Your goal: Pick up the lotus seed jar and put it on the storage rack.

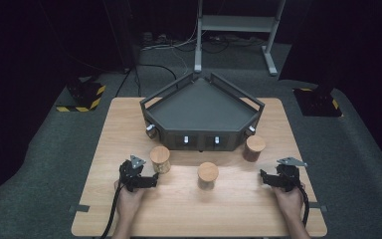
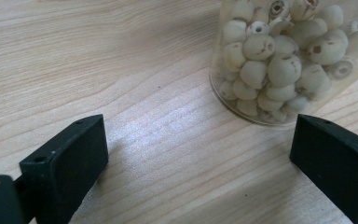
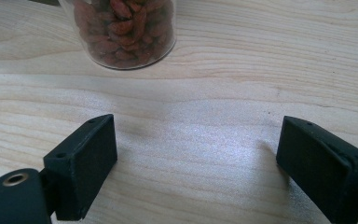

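Resting low on the pale wooden worktop [image 1: 189, 209], the left hand-held gripper [image 1: 142, 178] sat with its jaws spread wide and nothing between them. In the left gripper view that hand-held gripper [image 2: 198, 154] looked across bare wood grain at a clear jar of pale beads [image 2: 279, 56], which stood just ahead of the jaws and toward the right one, apart from both. From the high view this same jar [image 1: 160, 159] showed a round wooden lid and stood upright just beside the left hand-held gripper, near the front wall of a dark, angular tray [image 1: 202, 112] set at the far middle of the worktop.

The right hand-held gripper [image 1: 273, 179] also lay released, jaws parted over empty wood, held by the person's right hand [image 1: 289, 199]. In the right gripper view it [image 3: 196, 154] faced a clear jar of red dried berries [image 3: 121, 30] that stood farther ahead and toward the left jaw, well clear of both jaws. In the high view that jar [image 1: 254, 148] stood upright by the tray's right front corner, wooden lid on.

A third lidded jar [image 1: 208, 175] stood between the two hand-held grippers, nearer the person than the other two; its contents could not be made out. The person's left hand [image 1: 128, 199] gripped the left tool, its cable trailing back toward the worktop's near edge
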